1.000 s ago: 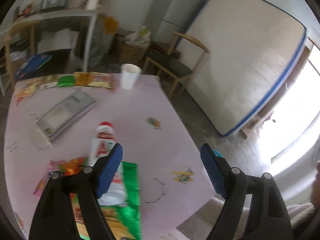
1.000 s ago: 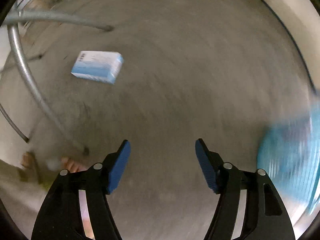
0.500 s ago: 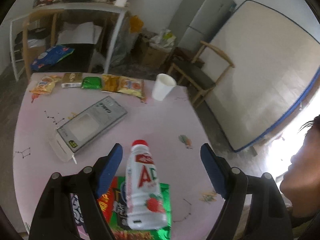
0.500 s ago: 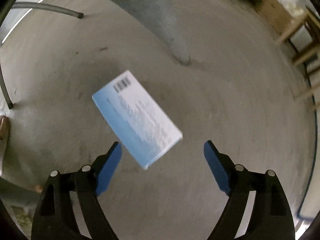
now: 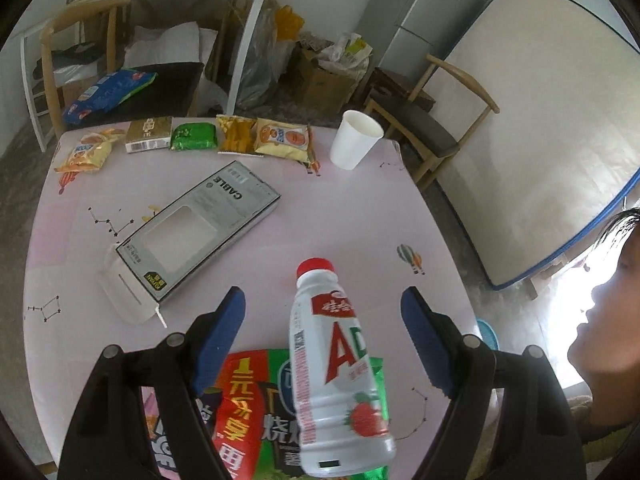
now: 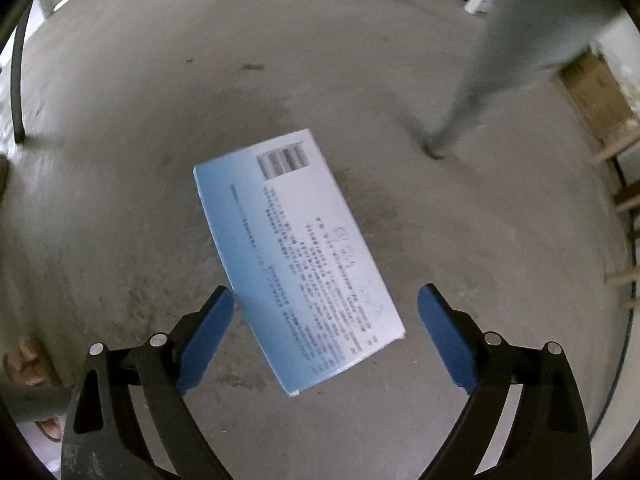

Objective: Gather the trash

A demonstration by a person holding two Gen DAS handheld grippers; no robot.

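In the left wrist view my left gripper (image 5: 322, 314) is open above the pink table (image 5: 340, 216). A white AD bottle with a red cap (image 5: 336, 368) lies between its fingers on red and green snack packets (image 5: 256, 412). In the right wrist view my right gripper (image 6: 326, 316) is open just above a blue and white box (image 6: 296, 256) that lies flat on the concrete floor (image 6: 160, 100). The box's near end sits between the fingers, which do not touch it.
On the table lie a grey CABLE box (image 5: 196, 232), a white paper cup (image 5: 354, 144) and a row of snack packets (image 5: 192, 138) at the far edge. A wooden chair (image 5: 432, 128) stands beyond. A person's face (image 5: 608, 312) is at right. A grey table leg (image 6: 480, 92) stands near the floor box.
The left gripper has shifted so the bottle now lies centred between its fingers. The right gripper has swung and dropped toward the blue box, which now fills the middle of its view.
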